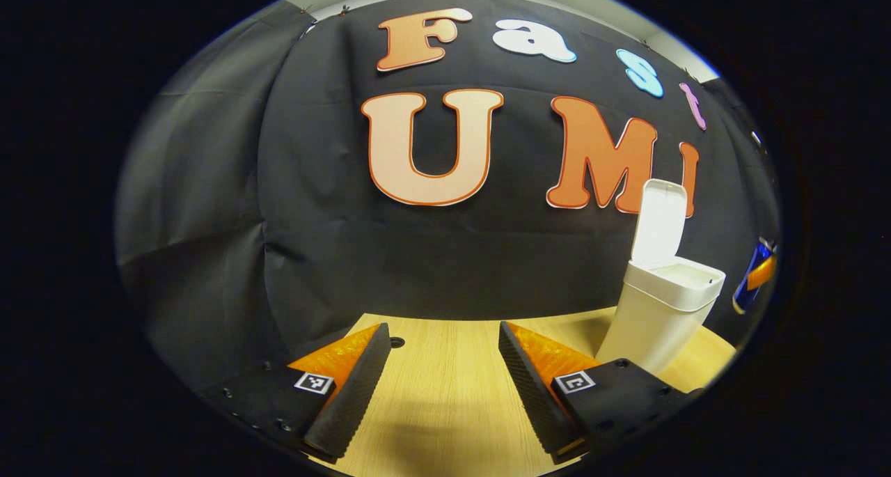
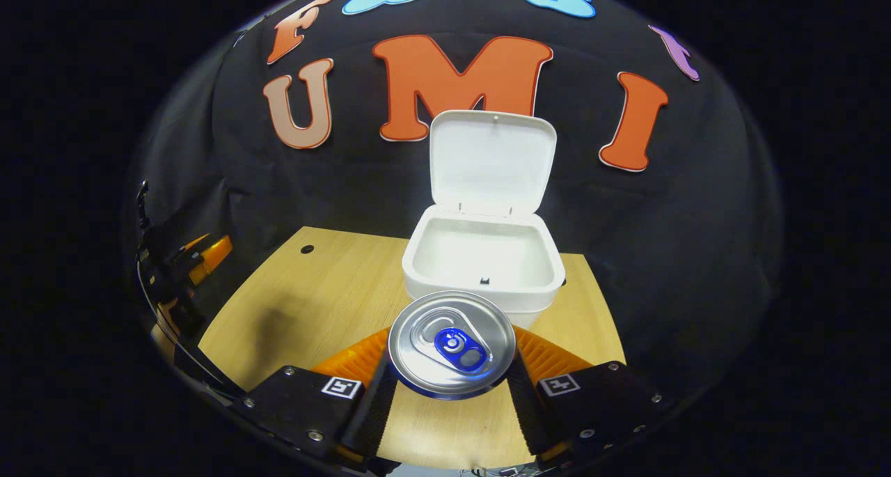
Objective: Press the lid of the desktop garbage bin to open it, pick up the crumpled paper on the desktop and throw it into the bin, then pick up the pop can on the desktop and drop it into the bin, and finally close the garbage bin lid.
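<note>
In the right gripper view my right gripper is shut on the pop can, whose silver top with a blue tab faces the camera. The can hangs just in front of the white garbage bin, whose lid stands open and upright. In the left gripper view my left gripper is open above the wooden desktop, with nothing between its fingers. The bin stands to its right with its lid raised. The can shows at the far right edge.
The wooden desktop has a small round hole near its back left corner. The left gripper shows at the far left edge of the right gripper view. Black cloth walls close the booth behind the desk.
</note>
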`<act>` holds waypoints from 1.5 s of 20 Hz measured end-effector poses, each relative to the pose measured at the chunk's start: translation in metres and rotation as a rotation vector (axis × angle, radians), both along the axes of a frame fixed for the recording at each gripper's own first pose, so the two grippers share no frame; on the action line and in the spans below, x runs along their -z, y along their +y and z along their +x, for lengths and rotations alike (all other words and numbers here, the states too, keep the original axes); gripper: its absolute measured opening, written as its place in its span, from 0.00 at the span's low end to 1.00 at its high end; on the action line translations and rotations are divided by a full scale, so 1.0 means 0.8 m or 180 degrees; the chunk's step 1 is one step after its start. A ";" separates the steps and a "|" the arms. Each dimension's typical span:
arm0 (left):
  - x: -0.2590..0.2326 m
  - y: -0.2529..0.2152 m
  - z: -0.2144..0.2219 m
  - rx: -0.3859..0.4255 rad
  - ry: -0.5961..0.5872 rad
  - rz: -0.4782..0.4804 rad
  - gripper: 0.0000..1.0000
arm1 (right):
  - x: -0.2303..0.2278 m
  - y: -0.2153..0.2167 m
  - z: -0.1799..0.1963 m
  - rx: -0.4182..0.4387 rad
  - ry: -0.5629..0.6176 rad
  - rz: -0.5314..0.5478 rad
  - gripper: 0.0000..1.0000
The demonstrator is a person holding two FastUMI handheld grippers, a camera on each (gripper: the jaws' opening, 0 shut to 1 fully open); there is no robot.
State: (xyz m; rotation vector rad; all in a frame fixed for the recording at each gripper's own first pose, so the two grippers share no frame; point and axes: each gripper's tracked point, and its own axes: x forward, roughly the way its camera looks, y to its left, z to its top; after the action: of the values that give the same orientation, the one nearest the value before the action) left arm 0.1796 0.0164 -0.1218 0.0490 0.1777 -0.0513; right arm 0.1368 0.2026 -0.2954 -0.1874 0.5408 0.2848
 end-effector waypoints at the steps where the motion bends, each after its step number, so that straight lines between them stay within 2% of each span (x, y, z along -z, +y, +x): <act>1: 0.000 0.001 0.002 -0.0007 -0.0007 -0.0004 0.99 | 0.000 0.000 0.002 0.0017 -0.0053 -0.0041 0.78; 5: 0.009 0.002 0.006 -0.0029 0.0033 -0.0045 1.00 | 0.008 0.002 0.003 -0.0017 -0.0157 -0.0162 0.78; 7: 0.014 0.002 0.009 -0.0036 0.0051 -0.0037 0.97 | 0.002 -0.003 0.001 -0.0017 -0.0168 -0.0209 0.79; 8: 0.015 0.003 0.009 -0.0039 0.0061 -0.0021 0.99 | 0.003 -0.001 0.001 -0.0015 -0.0170 -0.0205 0.80; 9: 0.015 0.004 0.011 -0.0044 0.0064 -0.0004 0.99 | 0.003 -0.002 0.000 0.0003 -0.0159 -0.0215 0.75; 10: 0.014 0.005 0.013 -0.0049 0.0061 0.0016 0.99 | 0.003 -0.003 0.000 0.0026 -0.0129 -0.0253 0.80; 14: 0.013 0.007 0.016 -0.0047 0.0057 0.0078 0.99 | -0.005 -0.003 -0.007 0.0140 0.0010 -0.0350 0.82; 18: 0.017 0.006 0.020 -0.0042 0.0074 0.0081 0.99 | 0.006 0.002 -0.006 0.0071 0.0056 -0.0431 0.85; 19: 0.016 0.005 0.021 -0.0039 0.0077 0.0079 1.00 | 0.007 0.007 -0.005 0.0052 0.0059 -0.0437 0.87; 20: 0.017 0.005 0.021 -0.0035 0.0079 0.0075 1.00 | 0.007 0.011 -0.006 0.0033 0.0054 -0.0420 0.95; 22: 0.018 0.005 0.021 -0.0026 0.0087 0.0074 0.99 | -0.005 0.017 -0.010 0.0002 0.0012 -0.0363 0.99; 30: 0.014 0.005 0.018 0.0025 0.0072 0.0110 0.99 | -0.108 0.026 -0.001 -0.0088 -0.0397 -0.0371 0.99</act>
State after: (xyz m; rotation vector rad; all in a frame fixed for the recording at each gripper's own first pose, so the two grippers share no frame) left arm 0.1944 0.0206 -0.1330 0.0835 0.2009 -0.0565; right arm 0.1358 0.2234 -0.2093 -0.3238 0.4316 0.2666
